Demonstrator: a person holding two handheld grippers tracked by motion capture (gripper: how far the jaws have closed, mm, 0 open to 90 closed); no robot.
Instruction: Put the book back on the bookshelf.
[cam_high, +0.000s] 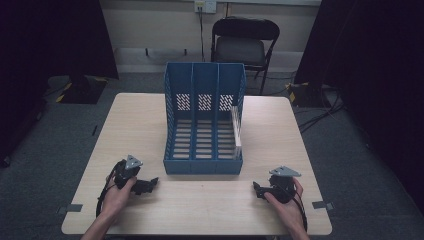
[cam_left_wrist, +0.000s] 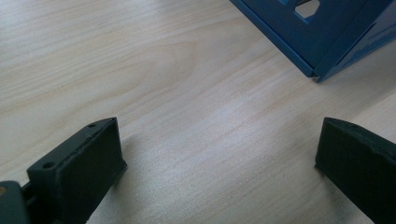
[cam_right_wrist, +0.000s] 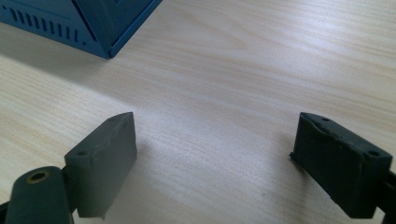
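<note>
High view shows a blue file rack (cam_high: 204, 120) standing in the middle of a light wood table (cam_high: 145, 125). The rack has three slots, open at the front and top. A thin white sheet or folder (cam_high: 237, 131) stands on edge in the right slot, against the right wall.

The left gripper (cam_high: 148, 184) lies low on the table near the rack's front left corner. Its jaws are spread wide and hold nothing. The right gripper (cam_high: 258, 189) lies near the front right corner, and its jaws are also spread wide with nothing between them. Each is held by a hand. Both point in toward the middle, a little apart from the rack.

Left gripper view shows a blue corner of the rack (cam_left_wrist: 322, 42) just ahead, with bare wood between the jaws. Right gripper view shows another blue corner (cam_right_wrist: 98, 28) the same way.

The rack looks like hard plastic, so I think it is stiff and quite light. It is smooth, so it may slip. It is tall, so it could tip if pushed up high. A good place to grab is a thin side wall or the low front lip. The white sheet looks thin and bendy, and should be pinched on its front edge.

The table is flat and smooth, so the rack would slide easily. Behind it stand a folding chair (cam_high: 240, 45) and dark curtains (cam_high: 370, 60) on a grey floor.
</note>
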